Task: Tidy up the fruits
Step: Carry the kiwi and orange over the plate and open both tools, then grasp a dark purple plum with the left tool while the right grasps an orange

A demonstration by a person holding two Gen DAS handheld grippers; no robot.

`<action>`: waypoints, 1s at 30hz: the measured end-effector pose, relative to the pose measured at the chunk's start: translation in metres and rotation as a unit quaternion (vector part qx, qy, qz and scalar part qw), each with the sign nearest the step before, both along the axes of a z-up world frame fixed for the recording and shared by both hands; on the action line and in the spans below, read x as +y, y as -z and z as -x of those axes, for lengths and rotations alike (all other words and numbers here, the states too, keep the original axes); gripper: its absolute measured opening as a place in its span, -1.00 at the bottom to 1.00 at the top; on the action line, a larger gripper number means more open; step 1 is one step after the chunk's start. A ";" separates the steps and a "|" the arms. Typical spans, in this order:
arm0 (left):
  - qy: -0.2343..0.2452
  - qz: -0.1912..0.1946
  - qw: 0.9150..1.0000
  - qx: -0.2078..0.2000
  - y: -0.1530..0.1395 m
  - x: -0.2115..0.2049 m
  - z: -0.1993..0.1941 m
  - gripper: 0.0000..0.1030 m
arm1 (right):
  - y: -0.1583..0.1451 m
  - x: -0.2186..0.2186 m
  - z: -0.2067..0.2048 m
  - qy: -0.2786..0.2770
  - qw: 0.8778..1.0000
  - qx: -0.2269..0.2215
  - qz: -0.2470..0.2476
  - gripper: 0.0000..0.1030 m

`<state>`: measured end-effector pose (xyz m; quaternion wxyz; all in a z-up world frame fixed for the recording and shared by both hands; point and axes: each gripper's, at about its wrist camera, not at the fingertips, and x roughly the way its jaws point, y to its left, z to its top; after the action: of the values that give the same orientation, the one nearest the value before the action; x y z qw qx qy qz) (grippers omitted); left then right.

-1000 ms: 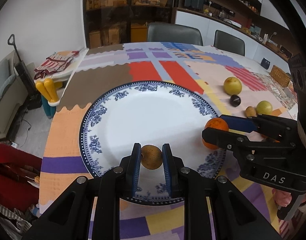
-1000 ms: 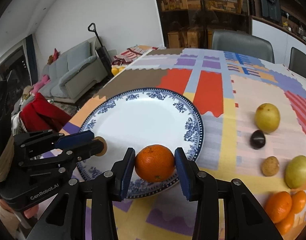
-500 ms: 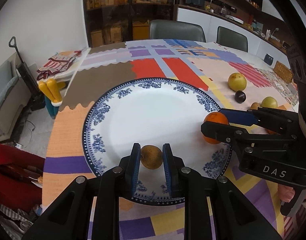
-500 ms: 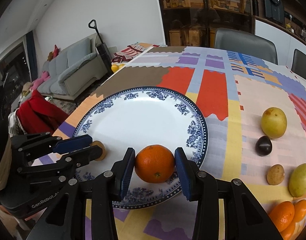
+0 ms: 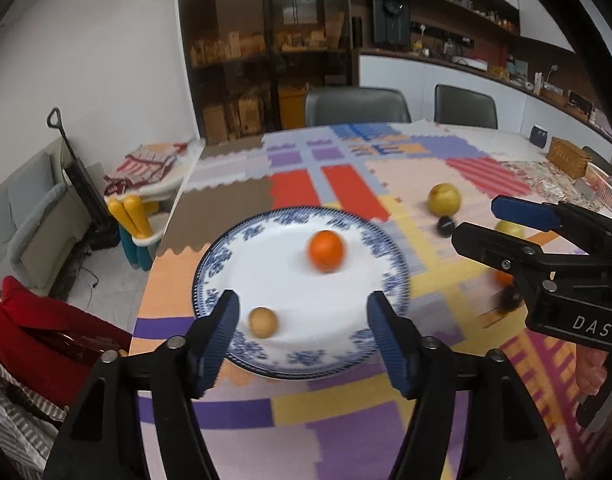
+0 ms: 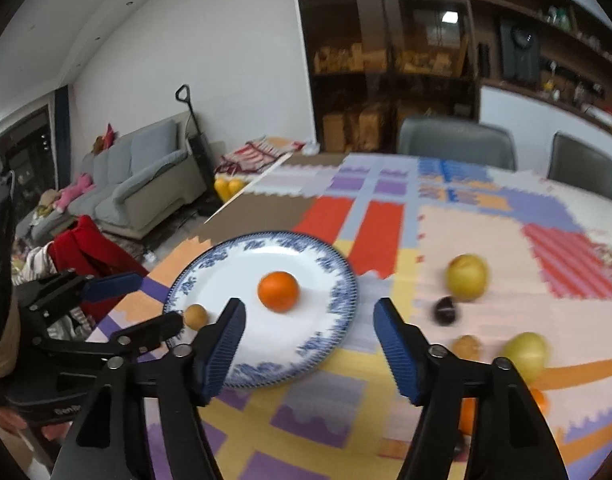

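While both grippers hang above the near edge of the table, each has its fingers spread wide and holds nothing. The left gripper [image 5: 301, 336] frames the near part of the blue-and-white plate [image 5: 221, 256], and the right gripper [image 6: 308, 338] sits just beside it, over the plate's right rim. On the plate lie two fruits, apart from each other: an orange [image 5: 325, 250] toward the middle and a small brown fruit [image 5: 262, 322] near the front left rim, close to the left gripper's left finger. Off the plate, on the patchwork tablecloth [image 6: 478, 240], rest a yellow apple [image 6: 466, 277], a dark plum [image 6: 445, 310] just in front of it, another small brown fruit [image 6: 466, 347] and a yellow-green fruit [image 6: 524, 354]. More oranges [image 6: 540, 402] show partly behind the right gripper's right finger. Both views are blurred.
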<state>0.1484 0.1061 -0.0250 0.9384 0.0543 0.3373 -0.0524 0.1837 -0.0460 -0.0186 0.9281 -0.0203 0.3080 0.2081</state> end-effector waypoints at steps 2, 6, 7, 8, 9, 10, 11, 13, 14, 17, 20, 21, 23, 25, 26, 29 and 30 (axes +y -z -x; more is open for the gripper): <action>0.007 -0.002 1.000 -0.012 -0.005 -0.011 0.011 0.35 | -0.008 -0.012 0.013 0.005 1.000 -0.016 0.006 0.35; 0.017 -0.001 0.999 -0.035 -0.014 -0.036 0.031 0.45 | -0.021 -0.041 0.036 0.018 0.999 -0.040 0.013 0.43; 0.017 0.000 0.999 -0.037 -0.016 -0.041 0.035 0.46 | -0.023 -0.045 0.040 0.022 0.999 -0.044 0.014 0.44; 0.019 0.002 0.999 -0.041 -0.017 -0.046 0.039 0.46 | -0.025 -0.053 0.044 0.027 0.998 -0.048 0.015 0.45; 0.022 0.006 0.999 -0.044 -0.019 -0.052 0.043 0.47 | -0.026 -0.060 0.049 0.031 0.998 -0.051 0.017 0.45; 0.023 0.009 0.999 -0.045 -0.019 -0.057 0.045 0.49 | -0.027 -0.066 0.052 0.034 0.998 -0.054 0.018 0.45; 0.027 0.014 0.998 -0.048 -0.020 -0.064 0.049 0.49 | -0.028 -0.074 0.057 0.038 0.997 -0.058 0.022 0.45; 0.031 0.017 0.998 -0.050 -0.020 -0.074 0.051 0.51 | -0.028 -0.085 0.063 0.043 0.997 -0.061 0.029 0.45; 0.036 0.018 0.998 -0.051 -0.020 -0.082 0.053 0.51 | -0.028 -0.092 0.065 0.045 0.997 -0.062 0.031 0.45; 0.050 0.010 0.997 -0.053 -0.016 -0.101 0.055 0.51 | -0.025 -0.110 0.071 0.049 0.996 -0.063 0.039 0.45; 0.066 0.003 0.997 -0.051 -0.009 -0.117 0.052 0.51 | -0.019 -0.125 0.075 0.049 0.996 -0.062 0.053 0.45; 0.073 0.002 0.996 -0.051 -0.006 -0.122 0.051 0.51 | -0.017 -0.129 0.075 0.049 0.995 -0.061 0.059 0.45; 0.085 -0.004 0.995 -0.051 -0.001 -0.131 0.049 0.51 | -0.012 -0.139 0.074 0.049 0.995 -0.058 0.068 0.45; 0.097 -0.008 0.994 -0.050 0.004 -0.138 0.045 0.51 | -0.007 -0.146 0.073 0.046 0.995 -0.052 0.074 0.45; 0.106 -0.008 0.993 -0.048 0.006 -0.142 0.043 0.51 | -0.005 -0.149 0.073 0.042 0.995 -0.049 0.077 0.45; 0.130 -0.006 0.991 -0.038 0.013 -0.151 0.035 0.51 | 0.004 -0.153 0.071 0.032 0.995 -0.040 0.086 0.44; 0.135 -0.005 0.990 -0.035 0.015 -0.153 0.033 0.51 | 0.008 -0.154 0.071 0.028 0.995 -0.036 0.087 0.44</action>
<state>0.1156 -0.0467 -0.0400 0.9338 0.1057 0.2938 -0.1749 0.1129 -0.2003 -0.0264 0.9389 -0.0997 0.2914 0.1537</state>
